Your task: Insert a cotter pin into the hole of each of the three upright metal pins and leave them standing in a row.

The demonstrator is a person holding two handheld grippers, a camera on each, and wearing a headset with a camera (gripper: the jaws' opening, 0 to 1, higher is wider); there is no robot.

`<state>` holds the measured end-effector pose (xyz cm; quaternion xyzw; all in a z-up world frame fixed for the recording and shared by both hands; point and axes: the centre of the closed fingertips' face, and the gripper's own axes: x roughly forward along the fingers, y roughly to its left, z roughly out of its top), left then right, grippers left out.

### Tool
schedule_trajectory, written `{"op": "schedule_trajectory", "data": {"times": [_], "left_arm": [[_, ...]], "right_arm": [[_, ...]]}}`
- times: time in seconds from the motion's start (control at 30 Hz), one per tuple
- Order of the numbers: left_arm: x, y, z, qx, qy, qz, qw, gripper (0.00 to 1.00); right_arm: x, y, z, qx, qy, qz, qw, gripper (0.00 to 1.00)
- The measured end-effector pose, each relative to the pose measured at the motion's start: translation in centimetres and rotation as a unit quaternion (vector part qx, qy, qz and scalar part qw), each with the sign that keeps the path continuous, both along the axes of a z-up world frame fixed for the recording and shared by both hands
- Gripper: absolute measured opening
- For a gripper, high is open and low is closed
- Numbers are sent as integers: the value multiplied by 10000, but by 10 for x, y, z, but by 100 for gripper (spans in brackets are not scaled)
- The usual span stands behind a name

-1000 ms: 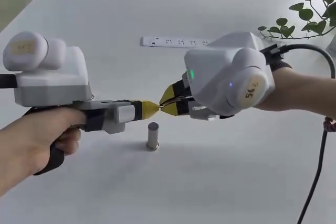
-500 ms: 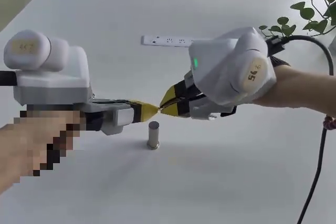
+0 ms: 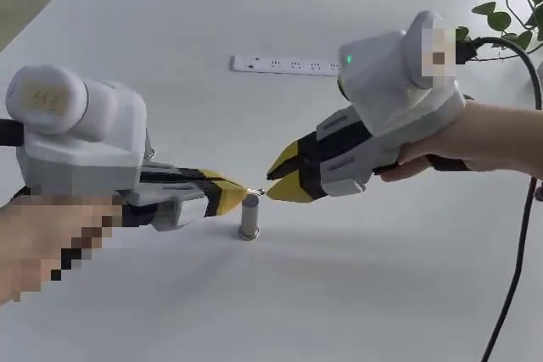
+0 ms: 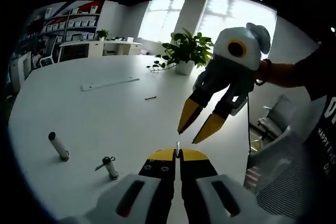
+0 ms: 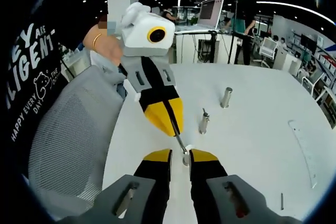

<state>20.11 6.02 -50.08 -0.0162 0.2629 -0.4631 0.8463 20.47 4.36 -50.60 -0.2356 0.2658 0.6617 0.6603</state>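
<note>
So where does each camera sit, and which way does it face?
Head view: on the headset, looking down at the table, left gripper, right gripper, left hand, right hand.
Left gripper view: along its shut jaws, toward the plant and right gripper.
Right gripper view: along its open jaws, toward the left gripper and person's shirt.
Both gripper views share the cotter pin.

Three short grey metal pins stand upright on the white surface. In the head view the nearest metal pin [image 3: 249, 218] stands at about 5 o'clock from the left gripper [image 3: 241, 189]. The closed jaws of this gripper pinch a thin cotter pin [image 4: 178, 147], which sticks out forward from the tips. The second metal pin [image 4: 111, 171] carries a fitted cotter pin [image 4: 98, 167] that sticks out at 9 o'clock. The third metal pin [image 4: 59, 146] is bare and stands at 10 o'clock from it. What seems a spare cotter pin [image 4: 150, 97] lies flat further away.
</note>
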Motion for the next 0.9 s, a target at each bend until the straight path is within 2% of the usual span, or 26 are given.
{"op": "schedule_trajectory", "data": {"times": [0.07,0.1,0.2,0.23,0.3,0.4,0.6,0.73,0.9], "left_arm": [[-3,-3,3,56,-190,-202,9996,0],[-4,-4,3,81,-244,-254,9993,0],[-8,-5,1,163,-326,-424,9984,0],[-9,-6,1,173,-325,-439,9984,0],[-11,-6,-4,268,-369,-544,9975,0],[-15,-7,-6,346,-480,-708,9957,0],[-24,-13,-3,322,-667,-1023,9920,0],[-28,-15,0,225,-714,-1163,9904,0],[-35,-18,2,138,-767,-1316,9882,0]], "right_arm": [[-3,-1,0,60,172,-27,9998,10],[-7,-2,2,165,360,-9,9992,10],[-10,-5,4,249,656,-82,9975,11],[-8,-8,2,184,733,-150,9970,11],[-8,-12,0,105,677,-94,9976,12],[-13,-16,-2,55,828,-41,9965,13],[-24,-20,-4,107,1156,89,9932,14],[-29,-24,-7,89,1197,210,9925,13],[-36,-23,-5,159,1312,340,9906,10]]}}
